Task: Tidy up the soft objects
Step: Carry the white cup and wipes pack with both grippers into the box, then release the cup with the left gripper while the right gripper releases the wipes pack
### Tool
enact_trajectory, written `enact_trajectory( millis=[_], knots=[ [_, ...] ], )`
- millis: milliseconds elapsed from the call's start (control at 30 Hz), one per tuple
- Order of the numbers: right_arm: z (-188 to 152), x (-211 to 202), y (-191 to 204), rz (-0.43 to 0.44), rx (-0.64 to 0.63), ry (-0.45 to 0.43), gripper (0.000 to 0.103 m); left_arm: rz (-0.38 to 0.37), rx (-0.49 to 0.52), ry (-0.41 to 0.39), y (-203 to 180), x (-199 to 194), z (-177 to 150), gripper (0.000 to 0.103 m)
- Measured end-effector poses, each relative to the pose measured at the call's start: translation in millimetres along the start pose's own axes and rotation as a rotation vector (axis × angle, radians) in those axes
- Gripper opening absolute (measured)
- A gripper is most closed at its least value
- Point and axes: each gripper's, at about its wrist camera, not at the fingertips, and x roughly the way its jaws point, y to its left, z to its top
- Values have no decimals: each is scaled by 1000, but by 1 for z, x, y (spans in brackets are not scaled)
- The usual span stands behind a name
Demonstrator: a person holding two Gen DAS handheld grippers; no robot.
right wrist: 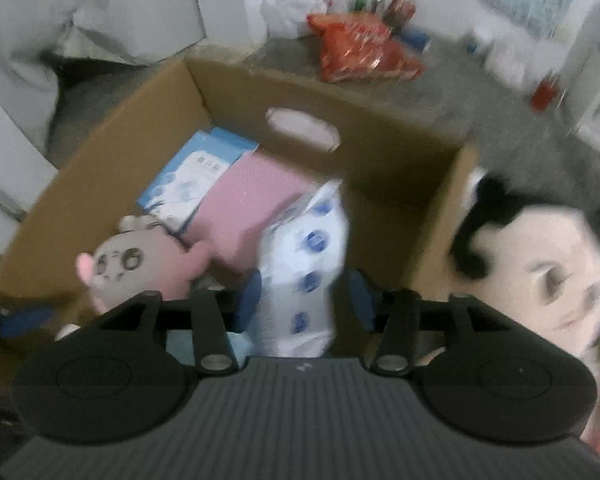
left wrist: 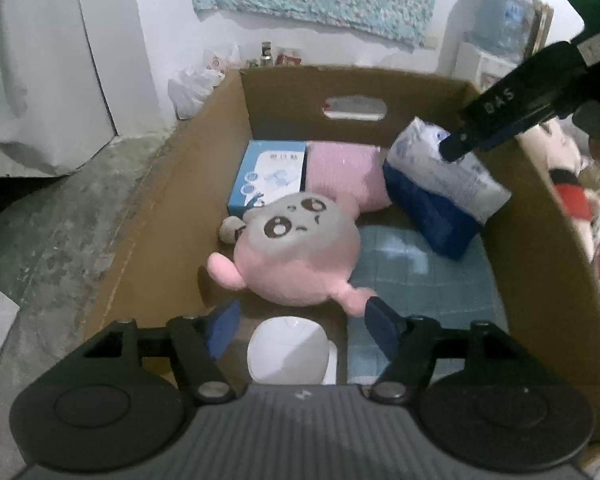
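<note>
The left gripper [left wrist: 300, 322] points steeply down into the open brown cardboard box [left wrist: 556, 240], its blue-padded jaws spread wide and holding nothing. Just below them lies a white rounded object [left wrist: 288, 350], blurred and hard to identify. Just past the jaw tips rests the round pink plush toy with a grey face [left wrist: 296, 252], lying on its back on the box floor beside a light blue quilted cloth [left wrist: 420, 280]. Further back, against the far wall with the oval handle cut-out, sit a light blue printed carton [left wrist: 266, 178] and a pink soft cushion [left wrist: 344, 176] side by side.

The right gripper [right wrist: 304, 300] also tilts steeply down over the box's right side, its view blurred. Its jaws stand partly apart with the white and blue plastic-wrapped soft pack [right wrist: 304, 272] between them; the pads appear not to press it. The pack leans against the right wall. Outside that wall lies a black-haired plush doll [right wrist: 540, 264].
</note>
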Motion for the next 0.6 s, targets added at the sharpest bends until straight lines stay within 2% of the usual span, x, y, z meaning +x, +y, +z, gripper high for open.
enact_trajectory(
  millis=[133, 233, 267, 333, 367, 400, 433, 467, 533, 600],
  knots=[
    [19, -17, 2, -70, -117, -55, 55, -6, -11, -30, 4, -5, 0, 71],
    [27, -3, 6, -15, -191, 62, 55, -19, -20, -23, 6, -3, -3, 71],
    [27, 1, 10, -19, -211, 94, 56, -22, -21, -20, 7, -1, -5, 71],
    [28, 13, 22, -62, -246, 119, 68, -21, -25, -16, 8, 3, -9, 71],
    [30, 18, 29, -87, -278, 107, 68, -22, -30, -13, 9, 4, -11, 71],
    [32, 24, 37, -116, -319, 102, 66, -26, -36, -10, 10, 6, -13, 71],
    [33, 32, 44, -152, -381, 108, 56, -31, -41, -7, 11, 7, -14, 71],
    [34, 42, 49, -196, -416, 115, 54, -33, -46, -7, 11, 7, -16, 71],
    [38, 62, 51, -231, -425, 182, 33, -37, -54, -9, 12, 9, -17, 71],
    [38, 69, 52, -245, -434, 192, 26, -45, -57, -15, 13, 10, -15, 71]
  ],
)
